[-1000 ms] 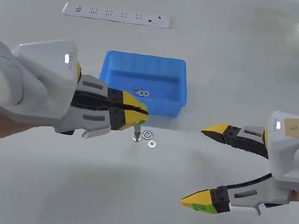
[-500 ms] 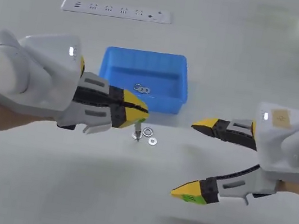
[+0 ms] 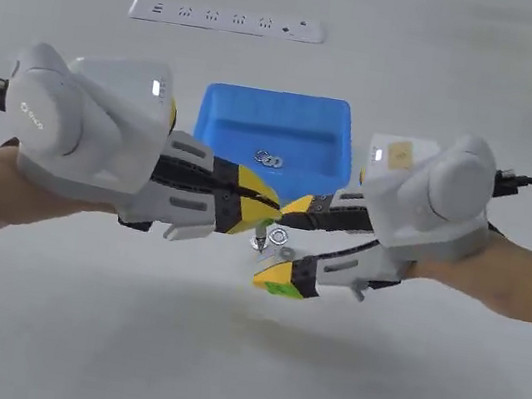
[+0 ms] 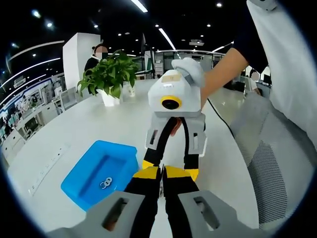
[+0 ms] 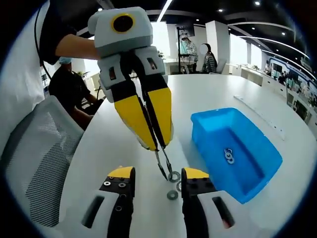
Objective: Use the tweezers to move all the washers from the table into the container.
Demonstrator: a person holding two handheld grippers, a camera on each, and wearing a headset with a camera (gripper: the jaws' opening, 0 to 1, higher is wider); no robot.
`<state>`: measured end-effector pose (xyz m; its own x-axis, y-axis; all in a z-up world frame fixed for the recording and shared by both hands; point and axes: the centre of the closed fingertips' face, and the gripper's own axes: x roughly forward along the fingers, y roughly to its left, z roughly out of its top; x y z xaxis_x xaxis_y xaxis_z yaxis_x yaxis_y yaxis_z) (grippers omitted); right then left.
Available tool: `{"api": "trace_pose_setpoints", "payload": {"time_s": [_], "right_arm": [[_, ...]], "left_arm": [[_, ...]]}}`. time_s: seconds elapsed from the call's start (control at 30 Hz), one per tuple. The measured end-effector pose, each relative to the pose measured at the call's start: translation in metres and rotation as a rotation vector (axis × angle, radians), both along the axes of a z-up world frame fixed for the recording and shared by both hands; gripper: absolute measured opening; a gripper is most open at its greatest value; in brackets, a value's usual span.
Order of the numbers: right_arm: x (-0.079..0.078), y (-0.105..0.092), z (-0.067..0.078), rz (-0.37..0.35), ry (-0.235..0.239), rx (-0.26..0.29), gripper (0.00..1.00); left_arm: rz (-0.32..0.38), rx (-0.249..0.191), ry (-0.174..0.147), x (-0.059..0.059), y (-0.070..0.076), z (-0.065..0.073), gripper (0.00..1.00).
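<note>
the left gripper (image 3: 267,203) has its yellow jaws pressed together on the tweezers (image 5: 162,167), which point down out of the tips toward the table (image 3: 122,339); the tweezer tips meet the rim of a washer (image 5: 174,176) lying on the table, though whether they pinch it i cannot tell; a second washer (image 5: 172,195) lies just beside it, nearer the right gripper view's camera; the right gripper (image 3: 274,241) faces the left one almost tip to tip, its jaws spread apart and holding nothing, one above and one below the loose washers in the head view, one on either side of them in its own view; just behind the tips stands the blue container (image 3: 221,111), upright, with a small cluster of washers (image 3: 270,160) touching each other on its floor; farther back a white power strip (image 3: 226,19) lies flat on the table; a potted plant (image 4: 110,74) stands well apart from the container
</note>
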<state>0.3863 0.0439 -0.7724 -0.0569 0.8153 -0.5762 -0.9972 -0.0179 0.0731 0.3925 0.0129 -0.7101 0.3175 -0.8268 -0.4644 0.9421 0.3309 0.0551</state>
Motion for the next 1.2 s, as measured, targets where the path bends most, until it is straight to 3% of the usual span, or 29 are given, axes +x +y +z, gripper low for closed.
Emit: {"api": "trace_pose_setpoints", "payload": {"time_s": [0.2, 0.3, 0.53, 0.77, 0.8, 0.83, 0.87, 0.9, 0.97, 1.03, 1.07, 1.1, 1.2], "right_arm": [[0.003, 0.011, 0.002, 0.059, -0.02, -0.01, 0.23], [0.001, 0.009, -0.003, 0.092, -0.027, -0.052, 0.17], [0.0, 0.007, -0.008, 0.106, -0.05, -0.061, 0.12], [0.001, 0.008, -0.008, 0.107, -0.083, -0.051, 0.1], [0.001, 0.008, -0.008, 0.107, -0.088, -0.047, 0.1], [0.001, 0.008, -0.008, 0.109, -0.095, -0.041, 0.1], [0.002, 0.008, -0.008, 0.107, -0.1, -0.035, 0.1], [0.002, 0.008, -0.008, 0.103, -0.103, -0.028, 0.1], [0.002, 0.008, -0.008, 0.093, -0.1, -0.013, 0.1], [0.002, 0.008, -0.008, 0.084, -0.096, -0.006, 0.09], [0.002, 0.008, -0.008, 0.076, -0.09, -0.002, 0.09], [0.003, 0.008, -0.008, 0.073, -0.089, -0.001, 0.09], [0.003, 0.008, -0.008, 0.073, -0.091, -0.002, 0.09]], "left_arm": [[0.008, 0.008, 0.001, 0.001, 0.001, -0.001, 0.05], [0.009, 0.008, 0.003, 0.002, 0.001, -0.002, 0.05], [0.0, 0.01, 0.006, -0.001, -0.001, -0.003, 0.06], [0.027, 0.021, 0.004, 0.004, 0.002, -0.004, 0.06], [0.033, 0.018, 0.008, 0.004, 0.002, -0.004, 0.06], [0.062, -0.018, 0.071, 0.003, 0.002, -0.003, 0.06], [0.076, -0.028, 0.078, 0.005, 0.003, -0.003, 0.06], [0.068, -0.022, 0.058, 0.006, 0.004, -0.003, 0.07], [0.08, -0.039, 0.083, 0.004, 0.003, -0.003, 0.07], [0.087, -0.045, 0.082, 0.005, 0.003, -0.001, 0.09], [0.089, -0.063, 0.108, 0.004, 0.001, 0.0, 0.13], [0.09, -0.068, 0.114, 0.003, 0.001, 0.0, 0.17], [0.083, -0.068, 0.108, 0.001, 0.0, 0.001, 0.19]]}}
